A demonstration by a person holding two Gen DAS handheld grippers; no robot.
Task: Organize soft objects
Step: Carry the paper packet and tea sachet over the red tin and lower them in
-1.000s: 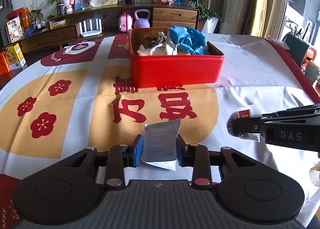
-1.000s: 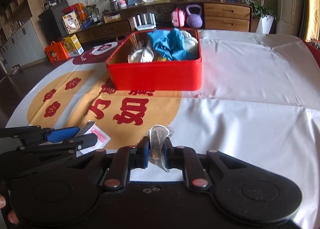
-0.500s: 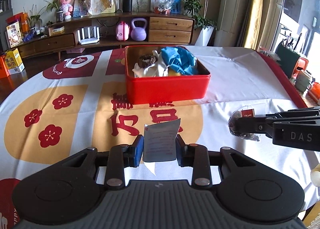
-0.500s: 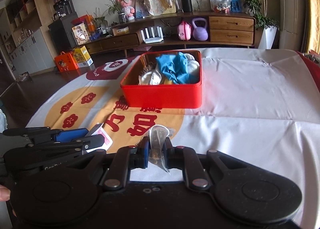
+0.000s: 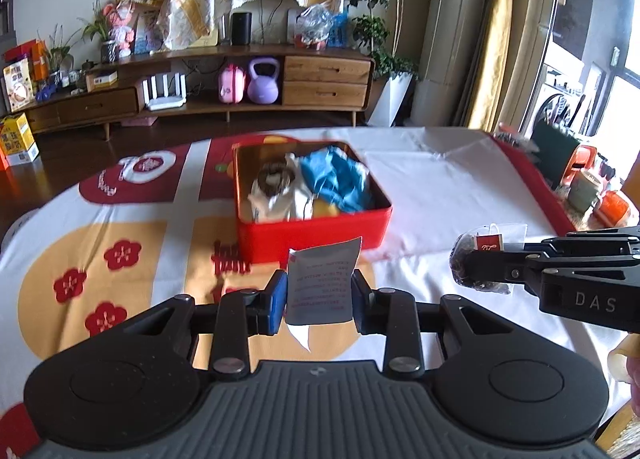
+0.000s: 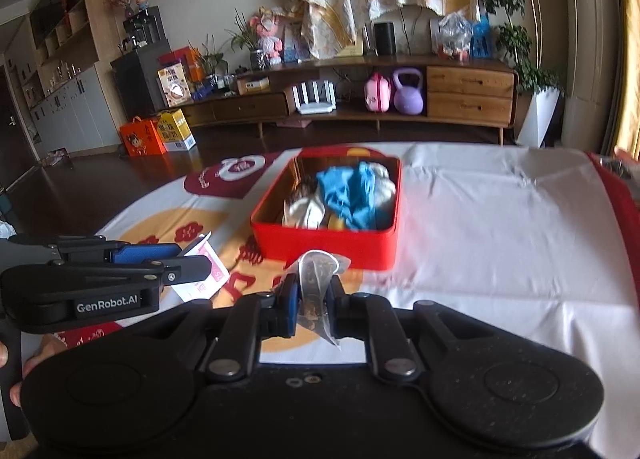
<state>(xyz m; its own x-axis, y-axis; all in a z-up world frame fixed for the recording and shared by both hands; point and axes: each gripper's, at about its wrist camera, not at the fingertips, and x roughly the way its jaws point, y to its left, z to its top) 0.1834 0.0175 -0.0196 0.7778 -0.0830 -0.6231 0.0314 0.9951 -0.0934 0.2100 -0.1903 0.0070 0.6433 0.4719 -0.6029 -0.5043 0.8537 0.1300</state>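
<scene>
Two grippers sit at the bottom of their own frames, each already loaded: the left gripper [image 5: 319,295] pinches a flat white paper sachet [image 5: 322,283] upright between its jaws, and the right gripper [image 6: 313,299] is closed on a crinkled clear packet [image 6: 316,283] of dark bits. Straight ahead of both, mid-frame and well apart from the jaws, lies the red tin [image 5: 312,233] on the patterned tablecloth [image 5: 120,251] — nearly centred for each gripper, so neither looks clearly nearer. Only the left view shows the packet's red tag [image 5: 489,243]; only the right view shows the sachet's pink printed face [image 6: 208,273].
</scene>
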